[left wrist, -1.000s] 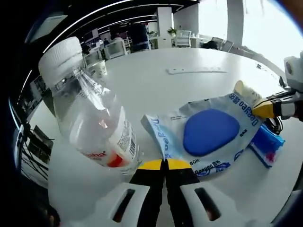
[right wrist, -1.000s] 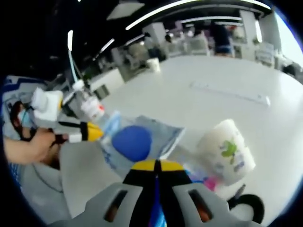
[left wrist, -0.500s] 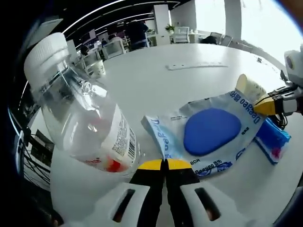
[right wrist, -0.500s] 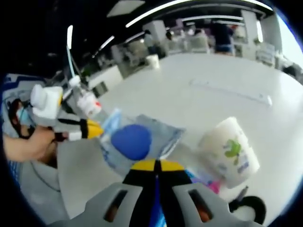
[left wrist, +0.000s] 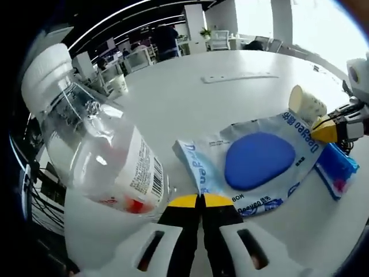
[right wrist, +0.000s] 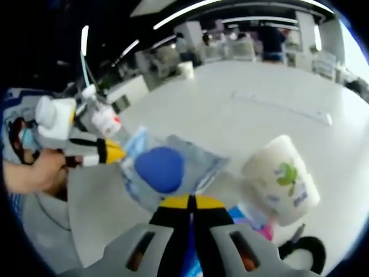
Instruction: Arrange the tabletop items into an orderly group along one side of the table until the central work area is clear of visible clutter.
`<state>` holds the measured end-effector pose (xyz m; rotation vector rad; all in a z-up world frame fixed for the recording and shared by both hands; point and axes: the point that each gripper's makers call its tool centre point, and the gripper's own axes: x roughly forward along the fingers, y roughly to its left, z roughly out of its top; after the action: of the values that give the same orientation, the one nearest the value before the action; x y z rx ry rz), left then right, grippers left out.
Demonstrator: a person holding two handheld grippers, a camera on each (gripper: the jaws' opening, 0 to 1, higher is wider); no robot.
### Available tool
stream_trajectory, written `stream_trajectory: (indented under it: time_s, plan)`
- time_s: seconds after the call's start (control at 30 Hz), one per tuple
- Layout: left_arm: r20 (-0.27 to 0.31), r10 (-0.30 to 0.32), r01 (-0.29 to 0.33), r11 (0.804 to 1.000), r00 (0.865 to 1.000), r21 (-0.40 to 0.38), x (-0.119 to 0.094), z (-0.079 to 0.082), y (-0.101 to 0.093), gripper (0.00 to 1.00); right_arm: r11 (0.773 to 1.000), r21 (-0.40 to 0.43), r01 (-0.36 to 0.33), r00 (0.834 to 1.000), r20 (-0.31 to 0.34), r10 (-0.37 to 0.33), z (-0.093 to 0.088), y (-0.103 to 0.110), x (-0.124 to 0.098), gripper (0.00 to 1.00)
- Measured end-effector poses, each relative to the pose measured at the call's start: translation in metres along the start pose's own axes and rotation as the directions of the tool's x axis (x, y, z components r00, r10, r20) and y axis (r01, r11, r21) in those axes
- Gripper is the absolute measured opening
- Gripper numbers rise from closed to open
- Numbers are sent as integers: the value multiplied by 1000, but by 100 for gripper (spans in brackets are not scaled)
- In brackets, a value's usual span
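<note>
A flat wipes packet (left wrist: 259, 161) with a blue oval lid lies on the white table (left wrist: 184, 109). My left gripper (left wrist: 200, 201) is shut on its near corner. The right gripper (left wrist: 326, 131) comes in from the right and touches the packet's far edge. Seen from the right gripper view, the packet (right wrist: 161, 167) has one corner running into my shut right gripper (right wrist: 191, 201), with the left gripper (right wrist: 112, 154) at its far edge. A clear bottle (left wrist: 104, 156) with a white cap leans close on the left. A white paper cup (right wrist: 282, 179) lies on its side beside the packet.
A blue tissue pack (left wrist: 337, 173) lies under the right gripper. A black looped object (right wrist: 308, 251) sits near the cup. A white strip (left wrist: 239, 78) and another cup (left wrist: 118, 83) rest further off. A hand (right wrist: 34, 173) holds the left gripper. Desks stand beyond.
The packet has stayed fixed at both grippers' tips. In the left gripper view the bottle has slid lower and leftward, and the lying cup has shifted up a little.
</note>
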<state>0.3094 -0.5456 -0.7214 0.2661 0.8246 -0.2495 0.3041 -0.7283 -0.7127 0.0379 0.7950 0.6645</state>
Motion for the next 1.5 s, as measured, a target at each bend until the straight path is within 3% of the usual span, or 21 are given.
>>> stream_trajectory:
  time_s: [0.4, 0.5, 0.6, 0.67, 0.73, 0.9, 0.93, 0.97, 1.07, 1.13, 1.23, 1.4, 1.5]
  plan:
    - [17, 30, -30, 999, 999, 37, 0, 3, 3, 3, 1000, 17, 6, 1000, 8, -6, -3, 1, 1, 0]
    - [52, 45, -47, 998, 998, 33, -3, 8, 7, 6, 998, -53, 29, 1000, 8, -28, -3, -1, 1, 1]
    - [65, 38, -40, 999, 997, 35, -6, 12, 5, 11, 998, -56, 30, 999, 17, -29, -3, 0, 2, 2]
    - [85, 44, -49, 997, 995, 56, -8, 17, 3, 13, 998, -50, 34, 999, 27, -33, -3, 0, 1, 7]
    - [98, 33, -38, 998, 995, 48, -11, 20, 0, 14, 993, -105, 49, 999, 23, -47, -4, 1, 0, 14]
    - [140, 2, -13, 997, 990, 77, -20, 23, -14, 16, 989, -139, 54, 996, 82, -43, 3, 9, -7, 23]
    - [146, -11, -2, 996, 989, 85, -21, 23, -17, 16, 982, -173, 78, 993, 102, -61, 5, 6, -8, 26]
    - [153, -40, 24, 994, 987, 104, -22, 23, -22, 16, 975, -198, 102, 991, 109, -82, 4, 3, -8, 36]
    - [192, -50, 35, 996, 980, 82, -26, 26, -24, 26, 972, -213, 96, 988, 138, -67, 4, 10, -8, 54]
    - [196, -78, 78, 997, 978, 6, -26, 24, -27, 38, 967, -239, 88, 987, 153, -53, 7, 12, -10, 56]
    - [234, -132, 136, 991, 963, -2, -31, 27, -31, 53, 965, -249, 82, 985, 169, -40, 12, 14, -13, 63]
    - [348, -218, 247, 968, 912, -42, -52, 41, -47, 88, 965, -252, 73, 976, 216, -17, 18, 17, -22, 75]
    - [368, -228, 262, 964, 901, -45, -63, 35, -51, 98, 967, -249, 61, 972, 237, 0, 16, 18, -27, 84]
